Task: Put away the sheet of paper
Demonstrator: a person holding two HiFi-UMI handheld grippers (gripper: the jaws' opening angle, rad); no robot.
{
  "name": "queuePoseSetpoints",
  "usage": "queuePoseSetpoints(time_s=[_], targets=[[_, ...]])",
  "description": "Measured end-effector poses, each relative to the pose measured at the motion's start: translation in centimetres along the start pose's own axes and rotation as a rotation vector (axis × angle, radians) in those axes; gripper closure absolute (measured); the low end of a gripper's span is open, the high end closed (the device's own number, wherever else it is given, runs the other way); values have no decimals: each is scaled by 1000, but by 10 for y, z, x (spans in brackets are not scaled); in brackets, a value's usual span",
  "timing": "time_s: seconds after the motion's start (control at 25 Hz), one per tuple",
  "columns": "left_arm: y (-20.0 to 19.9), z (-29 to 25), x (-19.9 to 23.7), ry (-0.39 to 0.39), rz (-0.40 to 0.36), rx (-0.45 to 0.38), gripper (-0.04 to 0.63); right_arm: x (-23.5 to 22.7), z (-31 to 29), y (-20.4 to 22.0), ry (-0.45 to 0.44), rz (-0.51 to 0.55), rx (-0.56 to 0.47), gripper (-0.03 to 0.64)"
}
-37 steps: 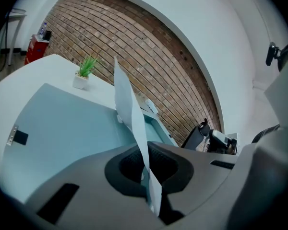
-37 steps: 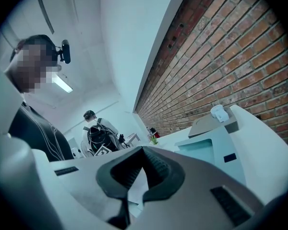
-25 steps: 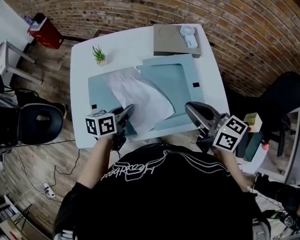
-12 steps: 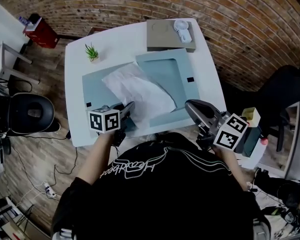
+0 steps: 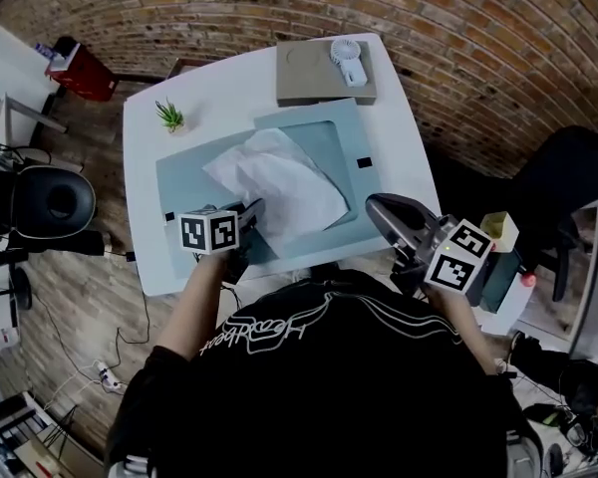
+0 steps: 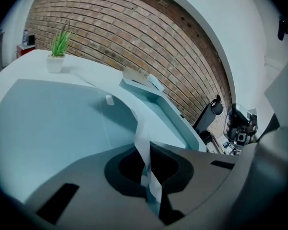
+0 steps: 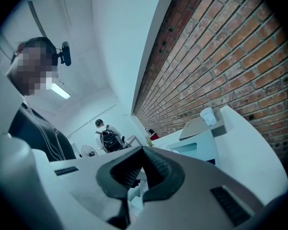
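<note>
A crumpled white sheet of paper [image 5: 279,179] lies across an open light blue folder [image 5: 331,139] on the white table [image 5: 404,118]. My left gripper [image 5: 247,213] is at the sheet's near left corner and is shut on it. In the left gripper view, the paper's edge [image 6: 142,139] rises in a narrow strip from between the closed jaws [image 6: 148,172] over the folder's inner face [image 6: 62,123]. My right gripper [image 5: 381,209] hovers at the table's near right edge, clear of the paper. Its jaws [image 7: 143,150] meet at the tips with nothing between them.
A small potted plant [image 5: 168,118] stands at the table's far left. A flat grey box [image 5: 314,76] with a little white fan [image 5: 346,61] on it sits at the far edge. An office chair [image 5: 52,202] and a red bin [image 5: 80,68] are on the floor to the left.
The head view has shifted, so the table sits a little further left and up. The left gripper still grips the paper's corner. The right gripper has hardly moved.
</note>
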State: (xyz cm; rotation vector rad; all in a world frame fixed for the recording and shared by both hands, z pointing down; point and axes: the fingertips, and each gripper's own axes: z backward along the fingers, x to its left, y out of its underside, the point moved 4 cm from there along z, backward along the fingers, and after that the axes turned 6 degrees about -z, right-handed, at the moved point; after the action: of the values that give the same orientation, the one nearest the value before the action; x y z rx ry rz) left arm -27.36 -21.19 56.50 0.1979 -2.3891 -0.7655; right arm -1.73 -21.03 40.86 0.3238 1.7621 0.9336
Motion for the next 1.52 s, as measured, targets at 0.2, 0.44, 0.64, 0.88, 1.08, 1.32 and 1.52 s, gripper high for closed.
queuePoseSetpoints(time_s=[0.2, 0.44, 0.64, 0.88, 1.08, 1.32, 1.52], targets=[[-6, -18, -8, -10, -13, 45, 563, -9, 10, -15, -6, -1, 1, 615], [-11, -35, -19, -7, -56, 104, 565, -17, 22, -32, -13, 5, -6, 615], [-9, -44, -31, 21, -82, 148, 565, -22, 30, -38, -29, 10, -22, 615], [-5, -46, -26, 15, -173, 250, 565, -23, 38, -40, -52, 30, -39, 615], [-6, -48, -26, 16, -264, 335, 565, -26, 53, -43, -50, 34, -57, 615], [-11, -47, -29, 4, -359, 379, 565, -29, 64, -45, -53, 48, -74, 615], [-17, -56, -38, 16, -460, 408, 565, -32, 68, -48, -64, 55, -89, 615]])
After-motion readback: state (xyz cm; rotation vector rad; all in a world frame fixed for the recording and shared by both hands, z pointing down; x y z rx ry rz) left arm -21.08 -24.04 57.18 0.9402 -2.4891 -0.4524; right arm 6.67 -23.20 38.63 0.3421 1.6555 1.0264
